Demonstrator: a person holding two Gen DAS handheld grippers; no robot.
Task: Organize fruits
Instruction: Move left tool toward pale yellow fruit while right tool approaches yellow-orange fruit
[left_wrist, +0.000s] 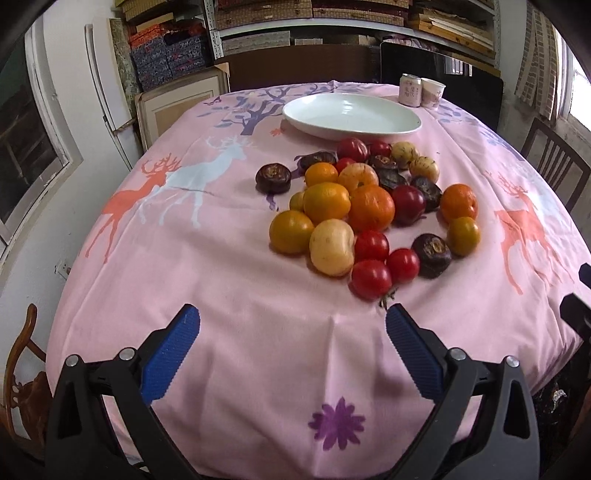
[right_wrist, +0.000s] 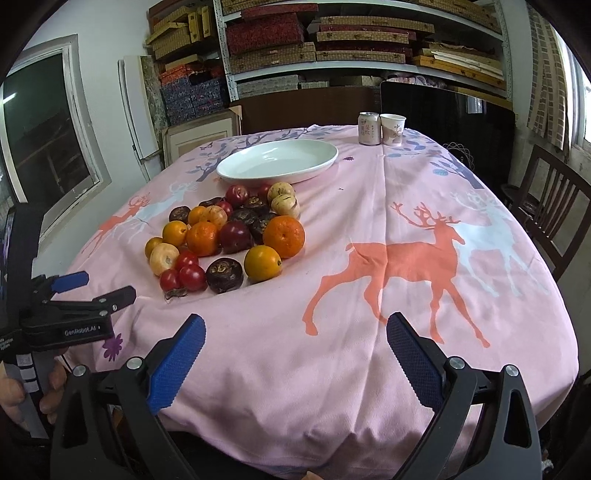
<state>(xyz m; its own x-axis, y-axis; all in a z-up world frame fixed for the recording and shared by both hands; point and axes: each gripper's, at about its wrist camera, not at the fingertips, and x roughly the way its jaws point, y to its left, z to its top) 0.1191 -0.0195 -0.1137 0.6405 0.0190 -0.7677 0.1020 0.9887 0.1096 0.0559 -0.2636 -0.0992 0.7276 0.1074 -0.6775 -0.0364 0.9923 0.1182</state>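
Observation:
A pile of fruits lies on the pink tablecloth: oranges, red tomatoes, pale yellow fruits and dark brown ones. It also shows in the right wrist view. A white oval plate stands empty just behind the pile, seen also from the right. My left gripper is open and empty, near the table's front edge, short of the pile. My right gripper is open and empty, to the right of the pile. The left gripper also appears at the left of the right wrist view.
A drink can and a paper cup stand at the table's far edge. A dark wooden chair is at the right. Shelves with boxes line the back wall. A wooden chair sits at the lower left.

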